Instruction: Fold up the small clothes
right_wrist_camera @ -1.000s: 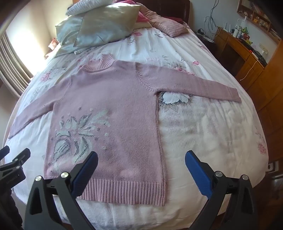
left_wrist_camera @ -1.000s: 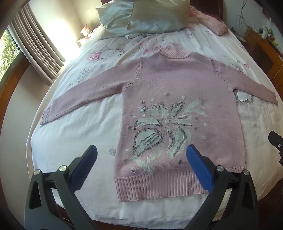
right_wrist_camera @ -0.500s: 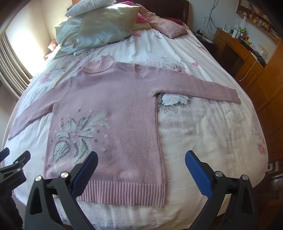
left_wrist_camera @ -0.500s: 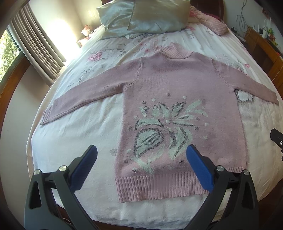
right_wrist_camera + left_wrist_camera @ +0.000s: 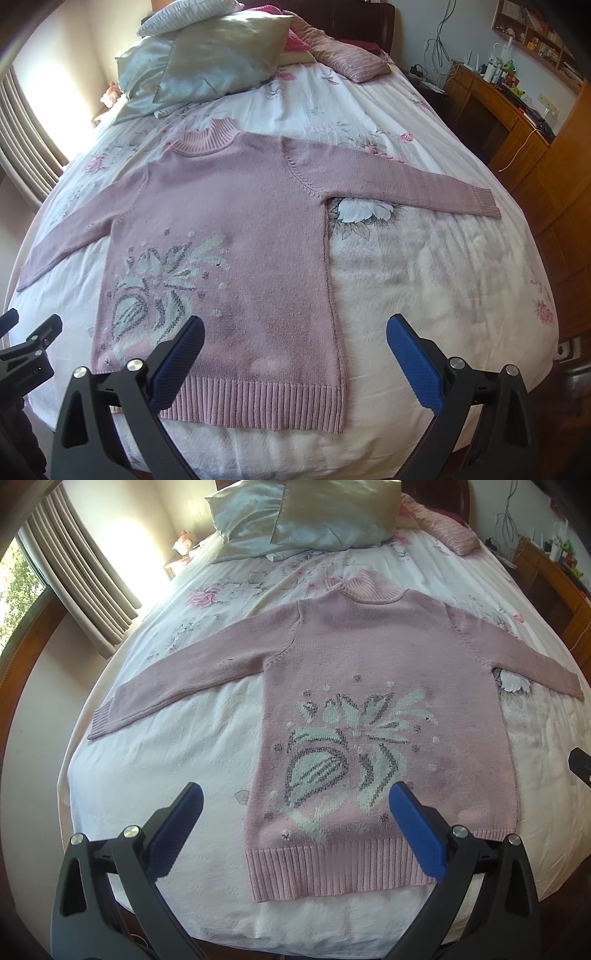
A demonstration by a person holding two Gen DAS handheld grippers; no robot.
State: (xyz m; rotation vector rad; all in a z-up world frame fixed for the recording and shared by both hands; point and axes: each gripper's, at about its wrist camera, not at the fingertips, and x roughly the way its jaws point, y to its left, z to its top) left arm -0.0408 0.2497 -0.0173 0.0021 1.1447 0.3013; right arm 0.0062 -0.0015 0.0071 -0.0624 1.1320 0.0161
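A pink knitted sweater [image 5: 376, 672] with a white and grey flower pattern lies flat and face up on the bed, both sleeves spread out sideways, ribbed hem toward me. The right wrist view shows the same sweater [image 5: 236, 206] left of centre. My left gripper [image 5: 295, 805] hovers open above the hem's left half, blue pads wide apart, nothing between them. My right gripper [image 5: 295, 332] is open too, above the hem's right corner and the bare quilt. Each gripper's edge shows in the other's view, the right gripper [image 5: 580, 765] and the left gripper [image 5: 29, 350].
The bed [image 5: 443, 280] has a white floral quilt, with several pillows [image 5: 306, 517] at the headboard. A curtained window [image 5: 77, 561] is on the left. A wooden desk [image 5: 509, 122] with cables and small items stands along the right side.
Both grippers have edged slightly forward and upward over the bed; the sweater sits a little lower in each view. Nothing was grasped and the sweater has not moved.
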